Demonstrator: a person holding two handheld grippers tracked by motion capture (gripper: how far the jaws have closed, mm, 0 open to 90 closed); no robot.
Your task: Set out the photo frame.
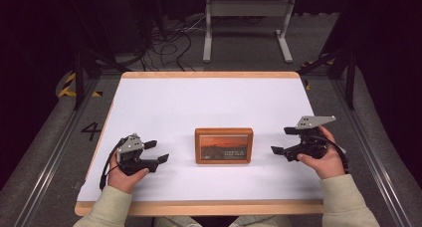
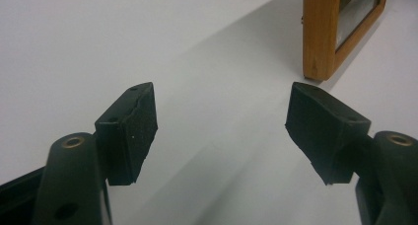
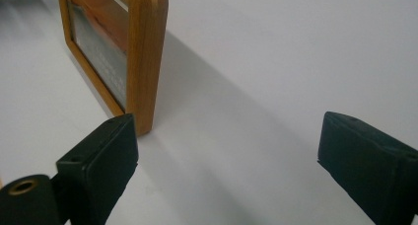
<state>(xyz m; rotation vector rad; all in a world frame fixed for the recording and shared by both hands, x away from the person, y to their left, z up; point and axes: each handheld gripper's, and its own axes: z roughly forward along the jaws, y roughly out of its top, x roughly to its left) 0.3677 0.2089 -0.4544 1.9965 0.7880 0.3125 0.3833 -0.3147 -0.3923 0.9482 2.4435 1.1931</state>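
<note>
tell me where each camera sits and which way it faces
High view: above the person's side, looking down on the white wooden-edged table; both hands, left gripper and right gripper show.
Left gripper view: looks along its open black jaws at the wooden-framed orange picture.
Right gripper view: likewise, from the opposite side.
All share the picture.

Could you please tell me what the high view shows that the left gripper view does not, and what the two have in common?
High view alone: the whole wooden picture frame standing upright at the middle of the white table, with the left hand-held gripper and right hand-held gripper open on either side of it, apart from it, plus the person's sleeves and the floor beyond.

Left gripper view alone: a close look at its own black pads, spread with nothing between them.

Both: the frame, its wooden edge in the left gripper view, and the white tabletop.
</note>
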